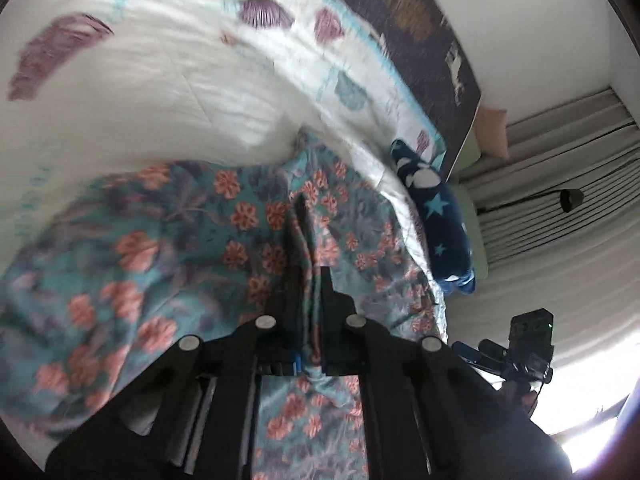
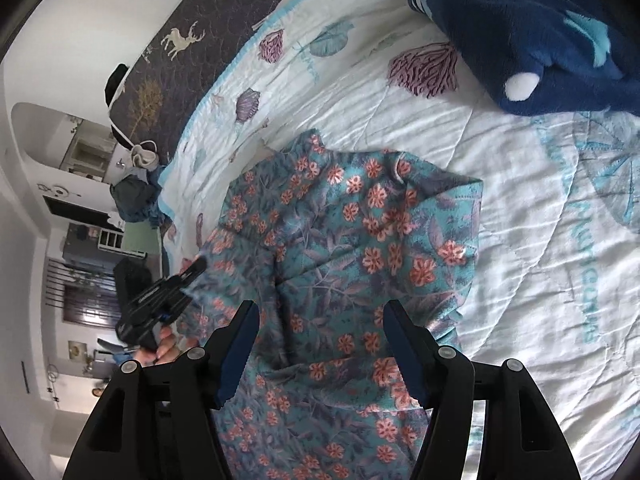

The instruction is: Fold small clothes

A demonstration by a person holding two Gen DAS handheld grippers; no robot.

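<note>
Your right gripper (image 2: 320, 344) hangs with its jaws wide apart over the floral garment (image 2: 340, 248), gripping nothing. Your left gripper (image 1: 306, 236) is pinched tight on a bunched fold of that garment at its edge. The garment lies rumpled on the white quilt (image 2: 500, 208). Beyond it rests a navy star-patterned pillow (image 2: 532, 32).

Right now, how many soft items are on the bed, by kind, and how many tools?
Floral garments: 1
Navy star-patterned plush blankets: 1
White seashell quilts: 1
Tools: 2, the left tool and the right tool
Total: 5
</note>
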